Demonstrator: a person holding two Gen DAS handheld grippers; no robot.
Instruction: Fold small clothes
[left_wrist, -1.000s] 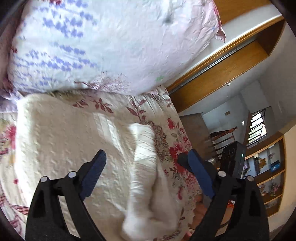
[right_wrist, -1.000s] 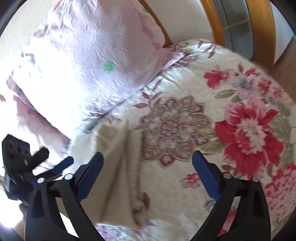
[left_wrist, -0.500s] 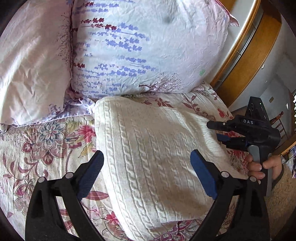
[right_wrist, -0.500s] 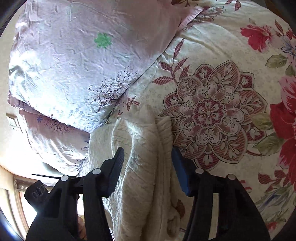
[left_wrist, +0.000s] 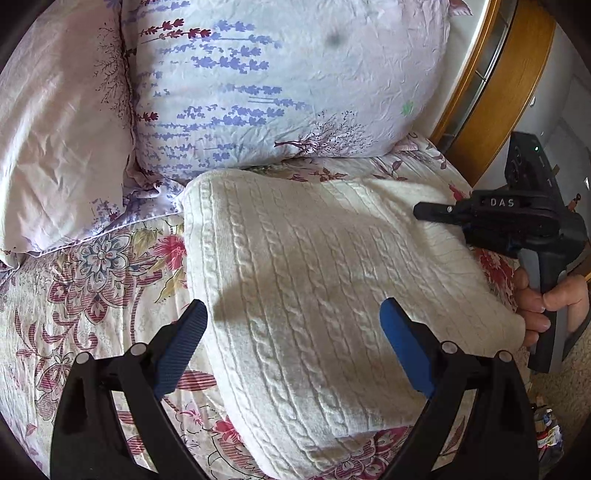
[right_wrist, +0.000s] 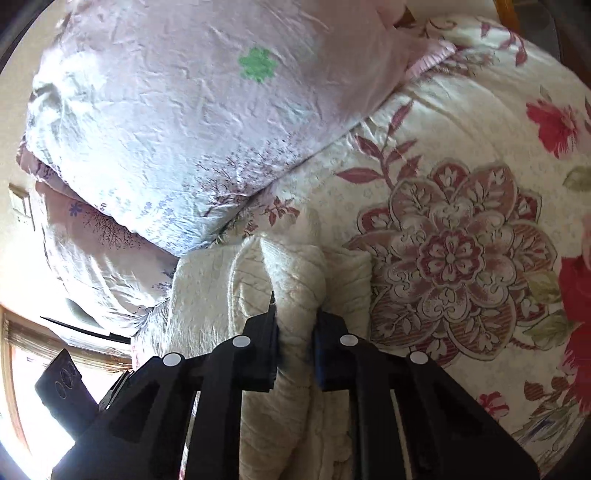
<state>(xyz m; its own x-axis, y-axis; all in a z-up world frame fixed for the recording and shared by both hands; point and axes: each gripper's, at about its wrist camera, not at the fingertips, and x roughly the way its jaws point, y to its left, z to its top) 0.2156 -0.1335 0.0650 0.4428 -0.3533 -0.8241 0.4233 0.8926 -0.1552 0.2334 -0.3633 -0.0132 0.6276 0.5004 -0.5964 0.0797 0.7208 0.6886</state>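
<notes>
A cream cable-knit sweater (left_wrist: 314, 280) lies folded on the floral bedspread (left_wrist: 92, 295) in the left wrist view, just below the pillows. My left gripper (left_wrist: 291, 325) is open and empty, hovering over the sweater's near part. My right gripper (left_wrist: 428, 214) shows at the sweater's right edge in that view. In the right wrist view the right gripper (right_wrist: 295, 325) is shut on a raised fold of the sweater (right_wrist: 295, 273); the fabric bunches between the jaws.
Two pale lavender-print pillows (left_wrist: 258, 85) (left_wrist: 55, 147) lie against the head of the bed. A wooden headboard (left_wrist: 498, 85) runs along the right. The bed's edge and the floor (left_wrist: 557, 398) lie at the right, beyond the hand holding the right gripper.
My right gripper has closed from wide open onto the sweater's edge fold. The left wrist view swung from the sweater's side to above it; the sweater now lies flat.
</notes>
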